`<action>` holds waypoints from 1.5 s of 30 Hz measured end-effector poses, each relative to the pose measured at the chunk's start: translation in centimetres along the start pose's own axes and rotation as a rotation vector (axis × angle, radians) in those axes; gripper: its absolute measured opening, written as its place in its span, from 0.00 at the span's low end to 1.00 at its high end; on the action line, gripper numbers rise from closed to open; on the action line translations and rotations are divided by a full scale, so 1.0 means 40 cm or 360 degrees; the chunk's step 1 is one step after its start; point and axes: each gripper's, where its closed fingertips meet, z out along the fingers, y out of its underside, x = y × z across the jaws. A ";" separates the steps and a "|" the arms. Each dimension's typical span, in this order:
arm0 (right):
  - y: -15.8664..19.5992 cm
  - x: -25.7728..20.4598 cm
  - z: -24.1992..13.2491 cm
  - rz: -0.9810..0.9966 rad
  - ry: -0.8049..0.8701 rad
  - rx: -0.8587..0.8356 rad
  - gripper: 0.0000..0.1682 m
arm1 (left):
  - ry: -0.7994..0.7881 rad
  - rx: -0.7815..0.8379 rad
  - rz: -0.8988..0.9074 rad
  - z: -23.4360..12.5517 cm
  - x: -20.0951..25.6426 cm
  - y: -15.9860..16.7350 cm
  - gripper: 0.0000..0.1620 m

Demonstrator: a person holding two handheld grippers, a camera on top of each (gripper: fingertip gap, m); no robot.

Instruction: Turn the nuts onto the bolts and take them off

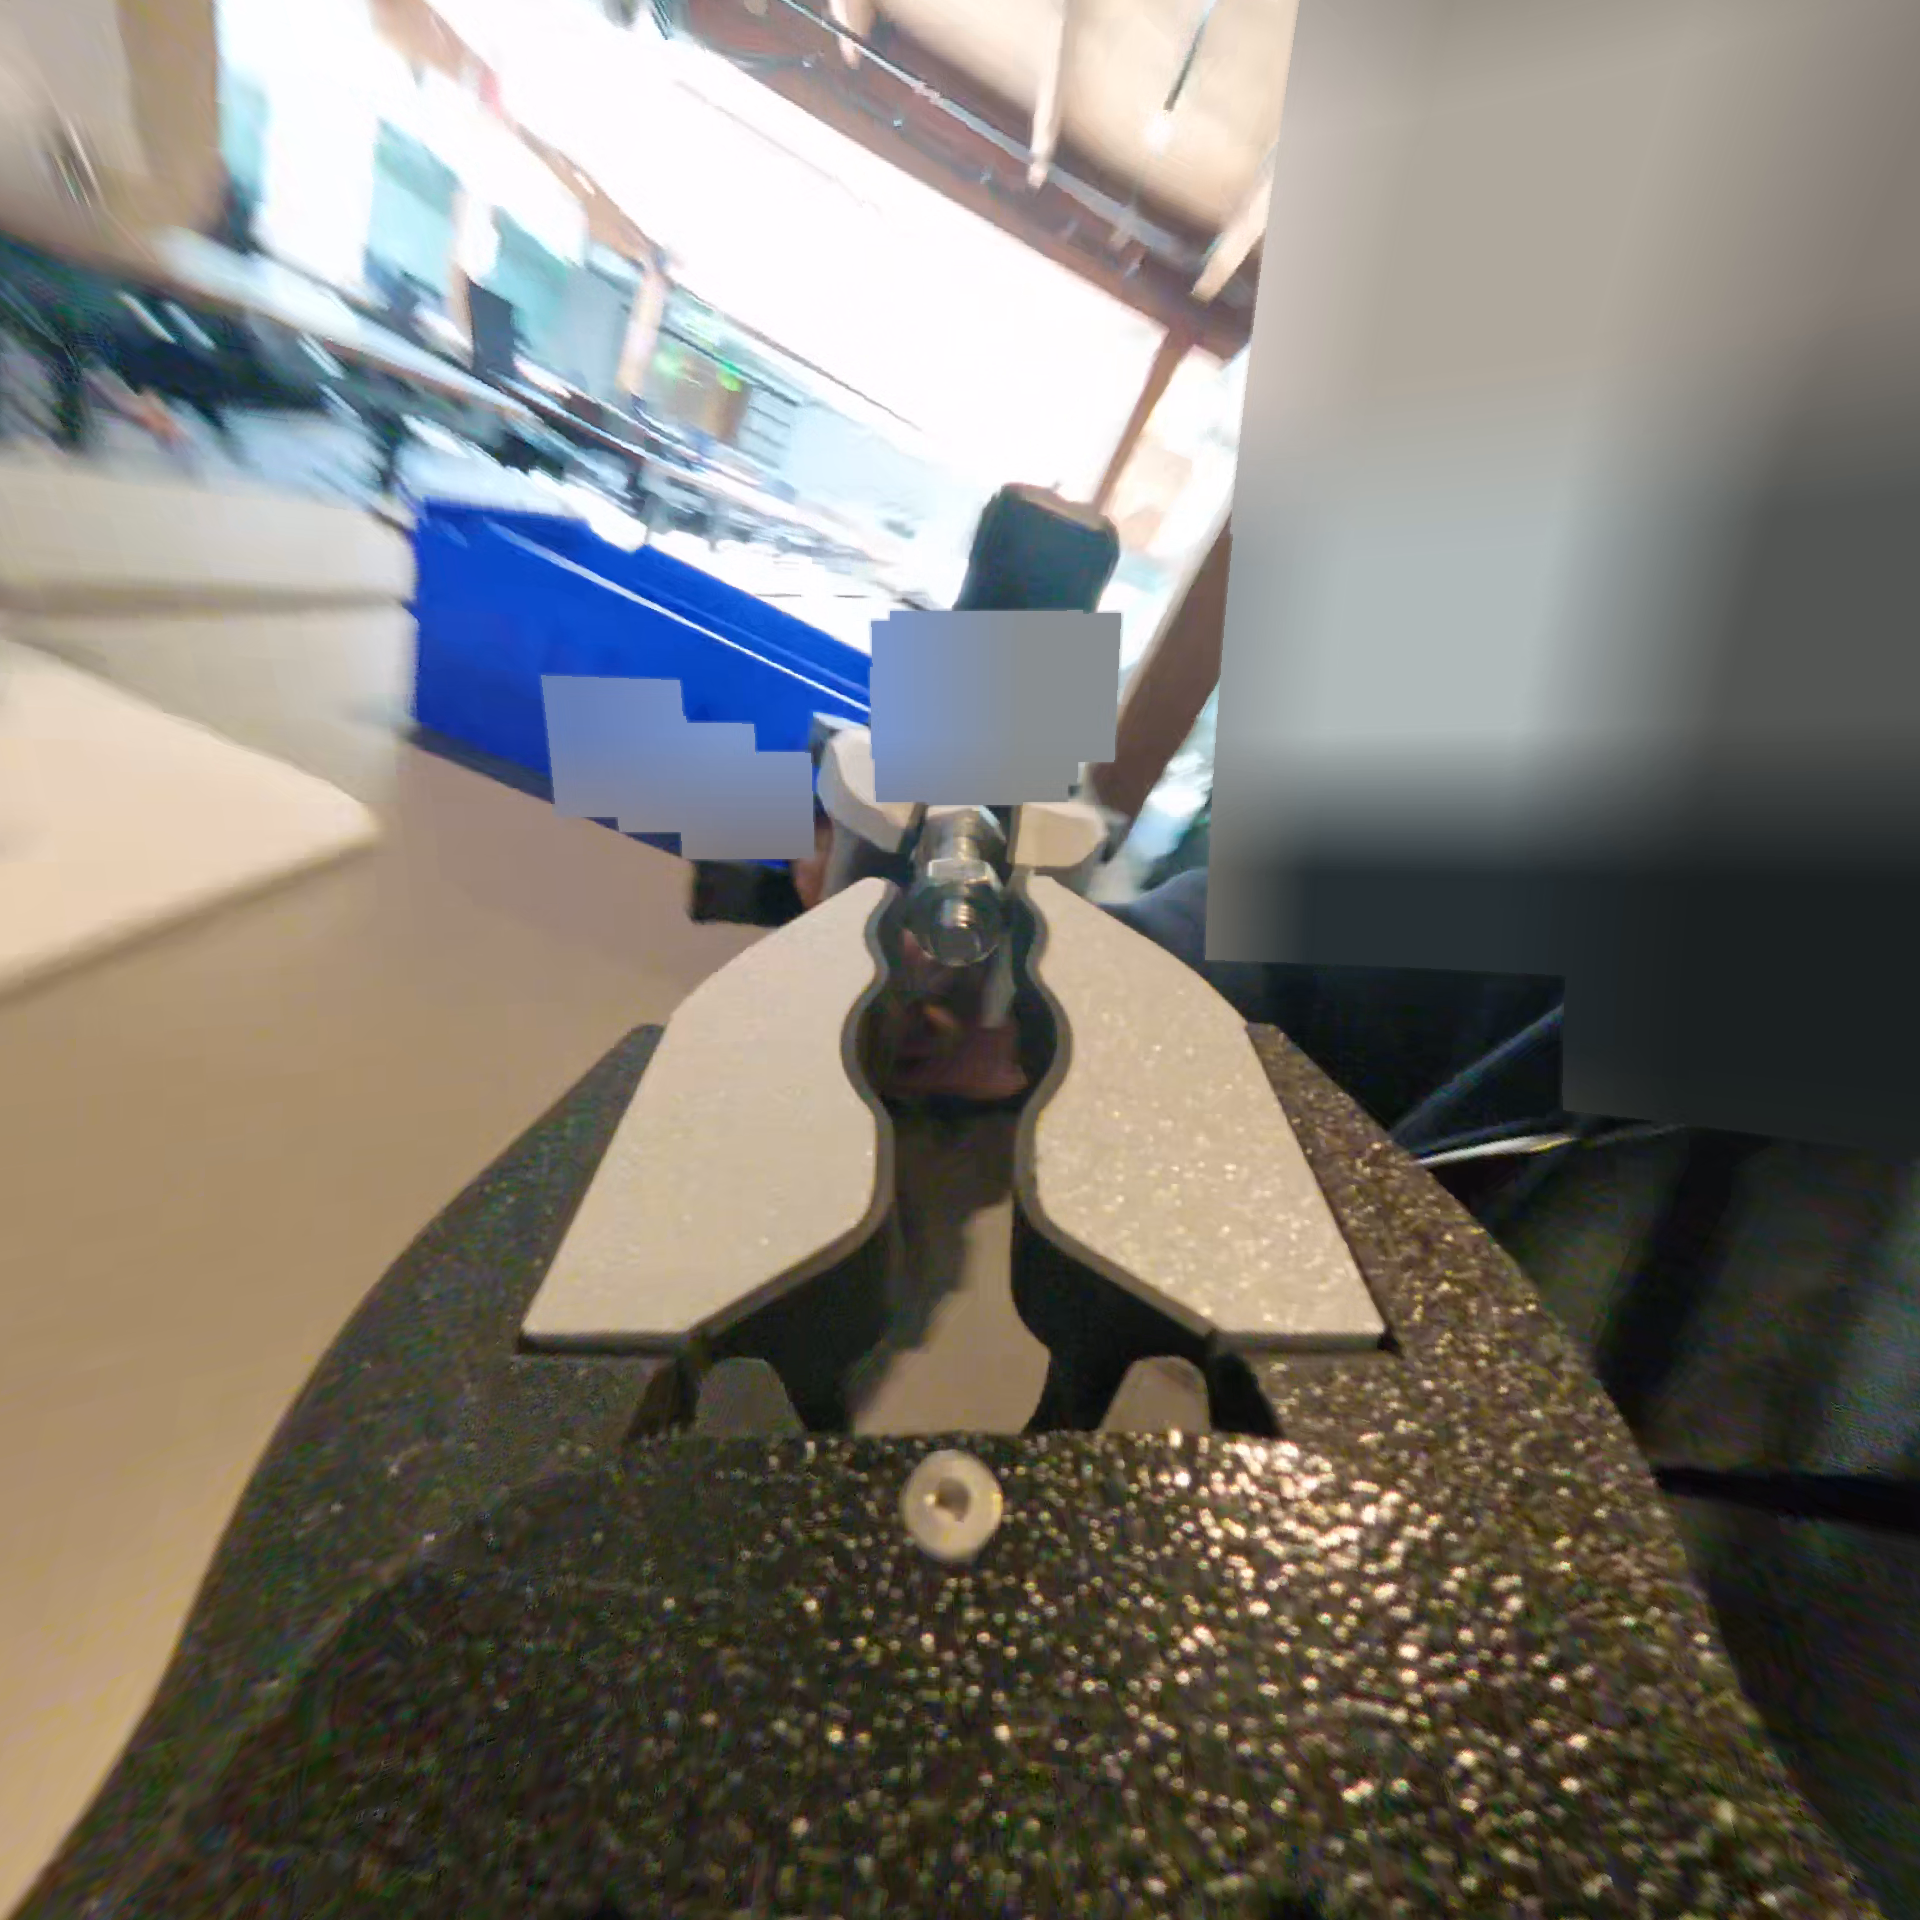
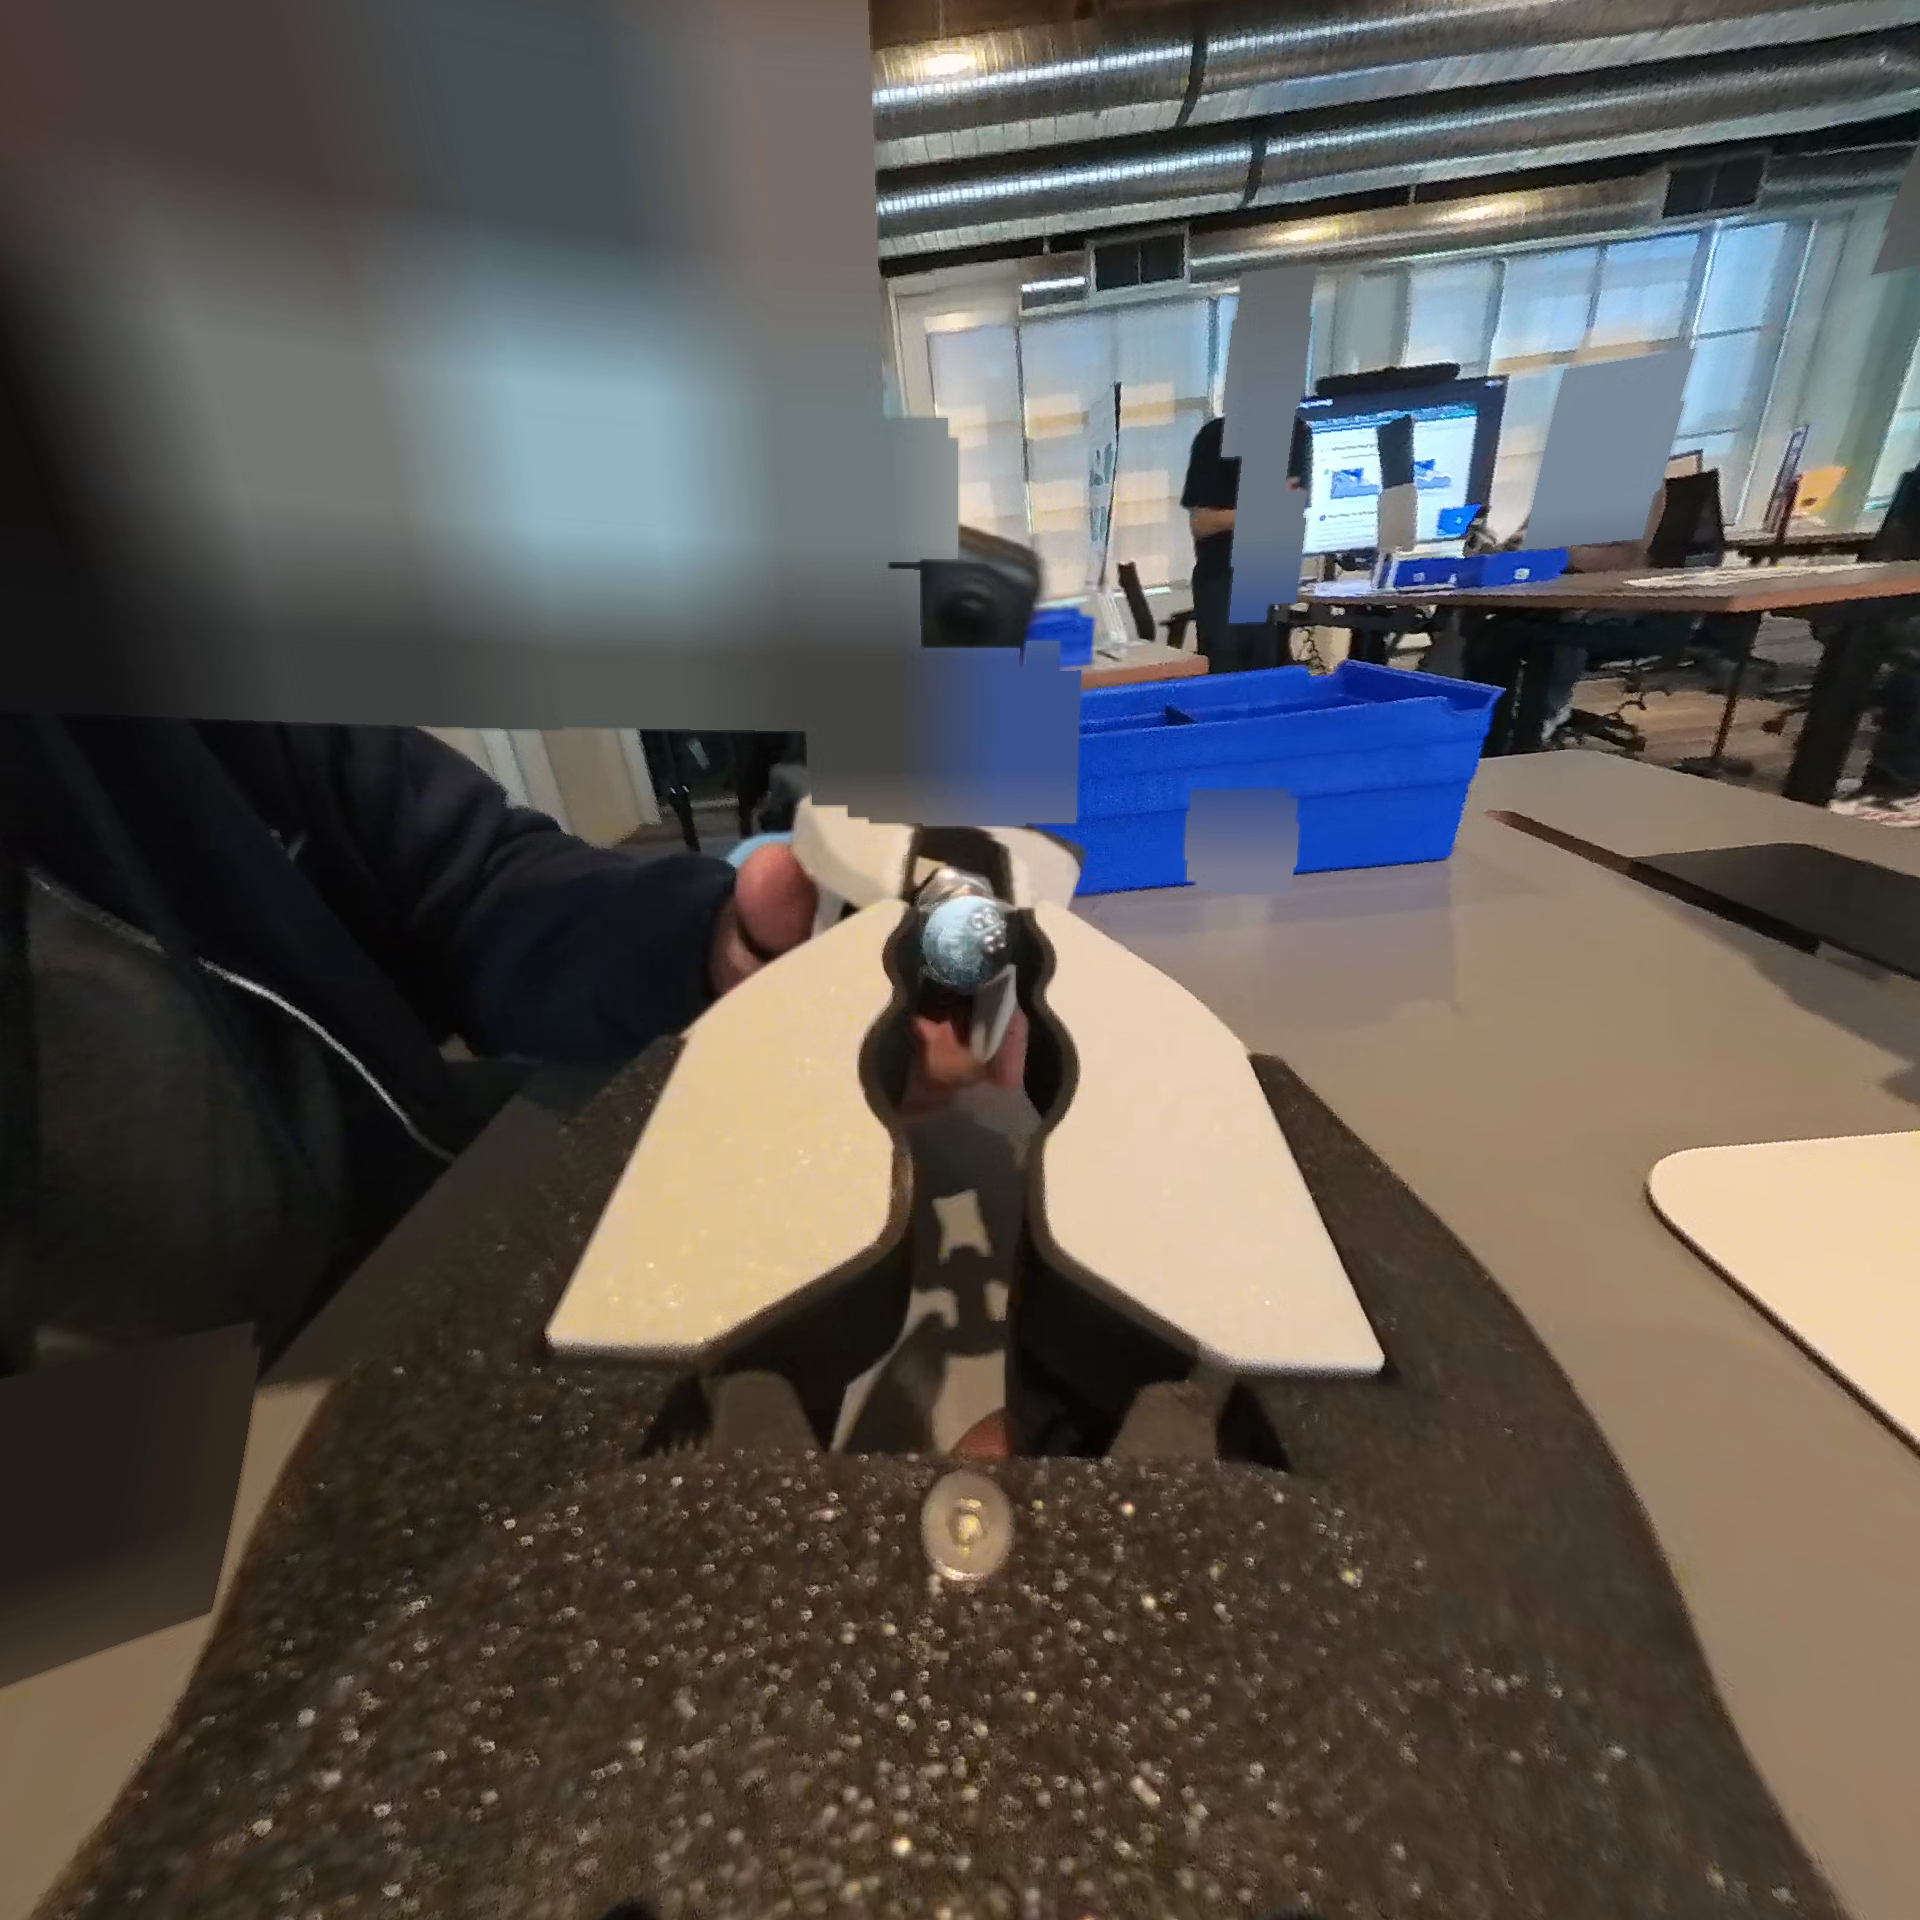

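Note:
Both grippers meet tip to tip above the grey table and hold one steel bolt between them. In the left wrist view my left gripper [image 1: 954, 906] is shut on the hex nut [image 1: 961, 878], and the bolt's threaded end [image 1: 951, 927] points at the camera. The right gripper's white fingers [image 1: 1060, 831] show just behind it. In the right wrist view my right gripper [image 2: 961, 935] is shut on the bolt's round head [image 2: 964, 940]. The nut [image 2: 940, 888] sits just beyond, between the left gripper's white fingers [image 2: 847, 847].
A blue bin [image 2: 1278, 769] stands on the grey table [image 2: 1455, 987] behind the grippers; it also shows in the left wrist view [image 1: 582, 634]. A white mat [image 2: 1808, 1247] and a black pad [image 2: 1787, 883] lie to the right. A hand [image 2: 764, 914] and dark sleeve are at left.

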 end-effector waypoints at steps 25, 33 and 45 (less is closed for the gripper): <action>0.002 -0.003 0.001 -0.0061 0.0010 -0.0028 0.10 | 0.0343 0.0102 -0.0789 0.000 0.013 -0.001 0.17; -0.004 -0.002 0.000 0.0078 -0.0025 0.0044 0.10 | -0.0121 -0.0063 0.0280 0.007 -0.001 0.009 0.11; -0.013 0.002 -0.005 0.0195 -0.0041 0.0124 0.10 | -0.0348 0.0127 0.0705 -0.010 0.002 -0.046 0.29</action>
